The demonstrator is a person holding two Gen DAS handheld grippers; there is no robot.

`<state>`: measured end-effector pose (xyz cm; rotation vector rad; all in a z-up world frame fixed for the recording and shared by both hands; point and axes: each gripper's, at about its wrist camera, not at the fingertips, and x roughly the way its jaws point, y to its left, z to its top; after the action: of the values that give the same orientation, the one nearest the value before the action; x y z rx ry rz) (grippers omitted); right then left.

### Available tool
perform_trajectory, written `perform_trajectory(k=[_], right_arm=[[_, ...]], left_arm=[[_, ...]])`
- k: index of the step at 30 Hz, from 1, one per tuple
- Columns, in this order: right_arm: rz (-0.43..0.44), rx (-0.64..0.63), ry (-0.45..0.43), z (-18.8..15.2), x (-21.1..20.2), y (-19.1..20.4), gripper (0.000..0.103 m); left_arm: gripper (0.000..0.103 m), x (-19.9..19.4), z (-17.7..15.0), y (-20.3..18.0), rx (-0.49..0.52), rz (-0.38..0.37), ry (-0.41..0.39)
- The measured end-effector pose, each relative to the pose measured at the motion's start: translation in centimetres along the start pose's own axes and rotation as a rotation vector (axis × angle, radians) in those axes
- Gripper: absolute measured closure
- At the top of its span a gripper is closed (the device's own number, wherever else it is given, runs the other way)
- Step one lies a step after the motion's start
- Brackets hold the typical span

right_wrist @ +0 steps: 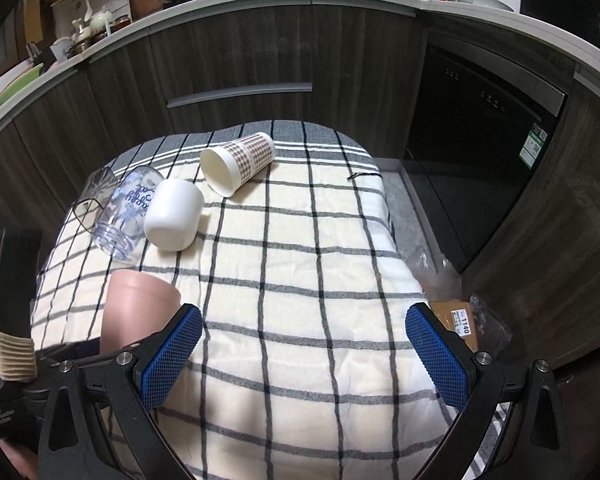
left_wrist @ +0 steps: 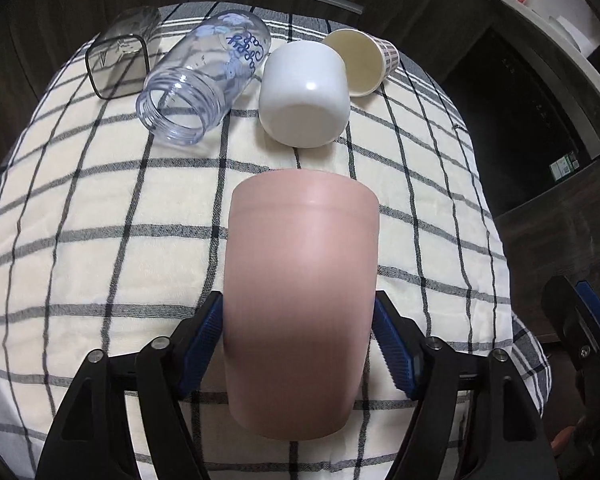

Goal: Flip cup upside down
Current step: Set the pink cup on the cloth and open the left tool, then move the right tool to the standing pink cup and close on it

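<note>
My left gripper (left_wrist: 300,332) is shut on a pink cup (left_wrist: 302,292), its blue pads pressed on both sides of the cup's wall. The cup lies along the fingers with one end pointing away over the checked cloth (left_wrist: 100,240). In the right wrist view the pink cup (right_wrist: 138,304) shows at lower left, held above the cloth. My right gripper (right_wrist: 304,344) is open and empty over the near part of the cloth (right_wrist: 300,280).
On the far part of the cloth lie a white cup (left_wrist: 306,96), a plaid paper cup (left_wrist: 362,62), a clear bottle with blue print (left_wrist: 204,80) and a dark square glass (left_wrist: 120,60), all on their sides. Dark cabinets (right_wrist: 236,52) stand behind.
</note>
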<state>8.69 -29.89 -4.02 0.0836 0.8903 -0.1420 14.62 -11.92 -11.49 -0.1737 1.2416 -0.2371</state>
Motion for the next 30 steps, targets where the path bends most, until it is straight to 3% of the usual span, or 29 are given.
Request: perform_trajectory(k=[2,13,22,24,30], right_arm=[[0.006,0.0,0.002,0.0,0.0,0.2,0.001],[0.041,-0.001,-0.033,0.6,-2.1,1.9,0.001],[0.08,-0.017,-0.088,0.2,-3.8,7.3,0.001],[0.068,-0.013,-0.11,-0.1,-3.7,8.7,0.001],[0.042,0.013,-0.267,-2.8,-3.1,11.9,0.001]], left_arm=[[0.016,-0.6,0.1,0.2,-0.002,0.001,-0.013],[0.008,-5.9,-1.2,1.6,0.058,0.039,-0.113],[0.002,-11.7,-3.5,7.6,0.027,0.165,-0.319],[0.0,-12.9,-4.1,9.4,-0.003,0.21,-0.394],[0.0,-13.3,-5.3,12.7,-0.059,0.281,-0.52]])
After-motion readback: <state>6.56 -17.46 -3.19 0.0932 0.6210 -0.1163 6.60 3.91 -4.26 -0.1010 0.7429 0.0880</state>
